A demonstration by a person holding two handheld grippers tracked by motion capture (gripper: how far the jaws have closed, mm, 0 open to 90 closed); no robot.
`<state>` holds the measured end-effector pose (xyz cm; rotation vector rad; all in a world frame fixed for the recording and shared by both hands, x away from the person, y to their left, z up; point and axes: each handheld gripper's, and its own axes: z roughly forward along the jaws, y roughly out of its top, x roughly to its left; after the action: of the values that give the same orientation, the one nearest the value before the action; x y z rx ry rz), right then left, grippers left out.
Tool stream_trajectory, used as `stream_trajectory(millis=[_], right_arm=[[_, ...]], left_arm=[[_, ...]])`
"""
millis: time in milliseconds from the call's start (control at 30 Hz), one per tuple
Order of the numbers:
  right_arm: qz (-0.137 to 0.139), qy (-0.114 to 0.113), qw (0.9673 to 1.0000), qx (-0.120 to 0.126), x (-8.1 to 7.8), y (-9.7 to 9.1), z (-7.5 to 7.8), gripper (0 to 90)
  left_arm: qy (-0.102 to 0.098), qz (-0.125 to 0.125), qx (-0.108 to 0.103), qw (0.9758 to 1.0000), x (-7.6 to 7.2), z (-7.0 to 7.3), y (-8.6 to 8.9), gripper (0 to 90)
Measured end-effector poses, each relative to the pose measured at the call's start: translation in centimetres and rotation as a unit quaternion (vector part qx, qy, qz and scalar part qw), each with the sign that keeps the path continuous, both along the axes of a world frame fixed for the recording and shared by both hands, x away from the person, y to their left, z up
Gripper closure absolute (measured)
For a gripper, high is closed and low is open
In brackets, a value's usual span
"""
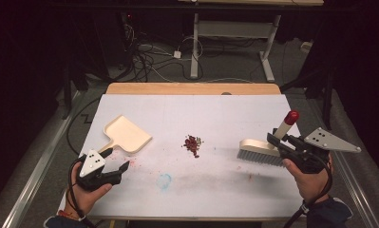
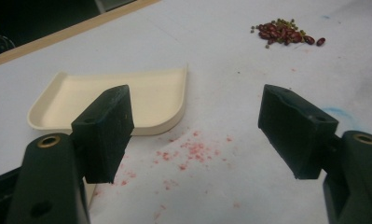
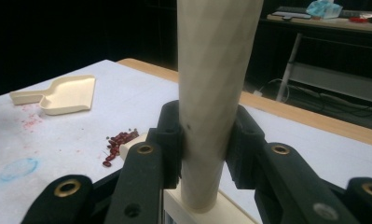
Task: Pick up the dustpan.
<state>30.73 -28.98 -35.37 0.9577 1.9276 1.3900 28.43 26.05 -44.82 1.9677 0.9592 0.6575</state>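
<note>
A cream dustpan (image 1: 127, 134) lies on the white table (image 1: 215, 114) at the left, seen close in the left gripper view as the dustpan (image 2: 146, 98). My left gripper (image 1: 117, 161) stands open just short of its handle, nothing between the pads. A small pile of red beans (image 1: 193, 144) sits mid-table; beans (image 2: 286, 32) and beans (image 3: 118, 144) show in the gripper views. At the right, my right gripper (image 1: 278, 142) is shut on the handle of a cream brush (image 1: 260, 152) with a red tip. Its pads clamp the brush handle (image 3: 211, 93).
A blue smudge (image 1: 164, 181) and red crumbs (image 2: 193, 151) mark the table in front. The wooden far edge (image 1: 192, 88) borders the table. Beyond it stand a desk frame (image 1: 234, 42) and cables on the floor.
</note>
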Motion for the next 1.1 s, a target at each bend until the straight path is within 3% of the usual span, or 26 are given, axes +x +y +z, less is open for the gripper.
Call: stream_trajectory(millis=[233,433,467,533,600,633,700,767,800,833,900,967,1000,1100], right_arm=[[-0.01,0.001,0.9999,-0.003,0.2,-0.2,-0.2,70.0],[-0.005,0.008,1.0,-0.002,0.3,0.0,-0.3,70.0],[-0.004,0.005,1.0,-0.007,0.4,0.0,-0.3,70.0],[-0.004,0.01,0.9999,-0.009,0.4,0.2,-0.3,70.0],[-0.004,0.012,0.9999,-0.011,0.4,0.3,-0.4,70.0],[-0.004,0.013,0.9998,-0.014,0.4,0.4,-0.4,70.0],[-0.002,0.012,0.9998,-0.017,0.5,0.5,-0.4,70.0],[0.0,0.015,0.9997,-0.017,0.5,0.7,-0.5,70.0],[0.0,0.017,0.9997,-0.017,0.5,0.7,-0.5,70.0],[0.0,0.017,0.9997,-0.018,0.6,0.7,-0.5,70.0],[0.0,0.018,0.9996,-0.019,0.7,0.7,-0.6,70.0],[0.001,0.021,0.9996,-0.021,0.8,0.6,-0.7,70.0],[0.001,0.021,0.9996,-0.02,0.8,0.6,-0.7,70.0],[0.002,0.023,0.9995,-0.021,0.8,0.5,-0.7,70.0]], left_arm=[[-0.003,-0.009,0.026,0.9996,0.0,-0.2,-0.7,24.7],[0.0,-0.007,0.041,0.9991,0.2,0.1,0.1,24.3],[0.002,0.011,0.073,0.9973,0.6,0.3,0.6,24.8],[0.017,0.049,0.098,0.9938,1.5,0.4,1.5,29.7],[0.04,0.079,0.073,0.9934,2.7,0.4,3.0,40.1],[0.04,0.079,0.073,0.9934,2.7,0.4,3.0,44.3],[0.055,0.107,0.086,0.989,4.1,0.3,4.2,59.4],[0.091,0.143,0.062,0.9836,6.2,-0.3,6.3,64.3],[0.103,0.147,0.04,0.9829,6.7,-0.5,6.9,64.7],[0.113,0.14,0.021,0.9835,7.1,-0.8,7.4,63.8],[0.124,0.133,0.03,0.9829,7.6,-1.1,7.5,58.6],[0.135,0.112,0.023,0.9843,7.7,-1.5,7.4,52.1],[0.133,0.104,0.029,0.9852,7.6,-1.5,7.2,48.4],[0.127,0.079,0.013,0.9886,7.2,-1.3,6.9,42.9]])
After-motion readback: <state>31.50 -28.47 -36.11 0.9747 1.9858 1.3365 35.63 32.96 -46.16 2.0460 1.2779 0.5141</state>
